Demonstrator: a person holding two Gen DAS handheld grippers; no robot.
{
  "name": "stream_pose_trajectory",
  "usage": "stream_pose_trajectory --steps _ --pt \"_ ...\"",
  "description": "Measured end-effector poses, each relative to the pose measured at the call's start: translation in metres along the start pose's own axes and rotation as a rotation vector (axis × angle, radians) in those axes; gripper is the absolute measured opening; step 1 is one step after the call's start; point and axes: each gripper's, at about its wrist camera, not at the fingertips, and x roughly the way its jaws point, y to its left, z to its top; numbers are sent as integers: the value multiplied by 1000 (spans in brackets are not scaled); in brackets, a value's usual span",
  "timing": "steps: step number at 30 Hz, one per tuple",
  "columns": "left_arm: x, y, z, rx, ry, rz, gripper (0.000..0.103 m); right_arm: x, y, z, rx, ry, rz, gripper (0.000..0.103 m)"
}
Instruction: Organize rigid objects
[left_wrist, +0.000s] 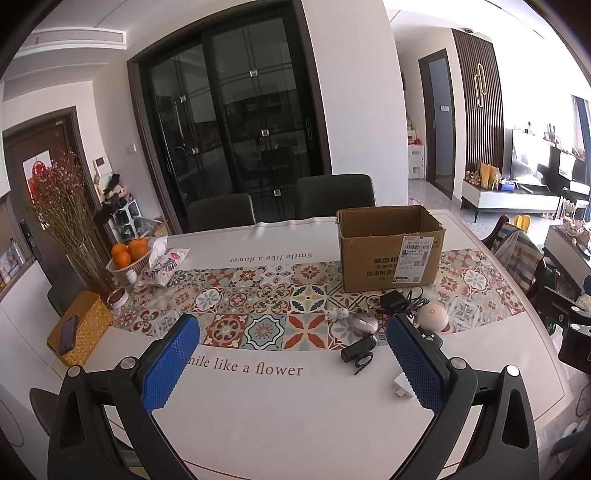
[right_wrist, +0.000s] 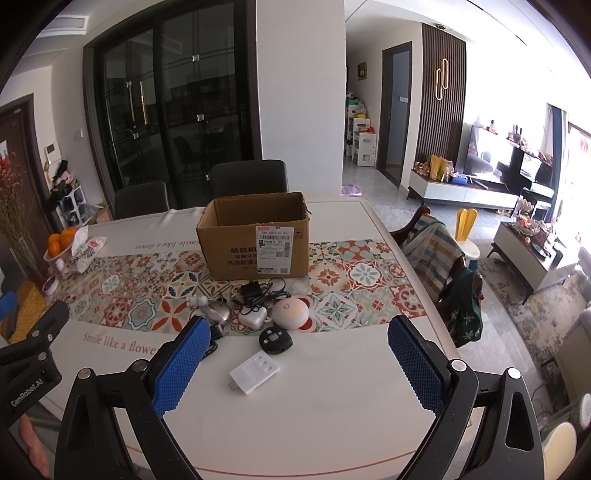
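Both grippers hang above the near edge of the dining table (right_wrist: 332, 424), neither touching anything. The left gripper (left_wrist: 295, 365) has its blue-padded jaws spread wide with nothing between them, and the right gripper (right_wrist: 295, 365) is just as wide and just as empty. The open cardboard box (right_wrist: 255, 240) stands on the tiled pattern strip running across the middle of the table, toward the far edge, its shipping label facing the near side. Just in front of the box, between it and the near edge, the small things lie in a loose cluster: a black adapter with its tangled cord (right_wrist: 258, 291), a round pink-and-white light (right_wrist: 292, 313), a white charger (right_wrist: 253, 317) touching the cord, a silvery mouse (right_wrist: 218, 312), a small white figurine (right_wrist: 197, 301), and a black round key fob (right_wrist: 275, 340). Nearest the edge, apart from the rest, lies a white plug block (right_wrist: 255, 371). Toward the table's left end sit a basket of oranges (left_wrist: 129, 254), a woven yellow box (left_wrist: 81, 326) with a phone (left_wrist: 68, 334) lying on top, and a vase of dried flowers (left_wrist: 70, 221).
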Motion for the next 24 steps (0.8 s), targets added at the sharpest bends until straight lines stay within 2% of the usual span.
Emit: stream_pose_trajectory --steps 16,24 --pt "-3 -6 -1 -2 6 13 103 4 0 0 -2 4 8 97" --pt "8 -13 -10 -17 66 32 103 13 -12 0 -20 35 45 97"
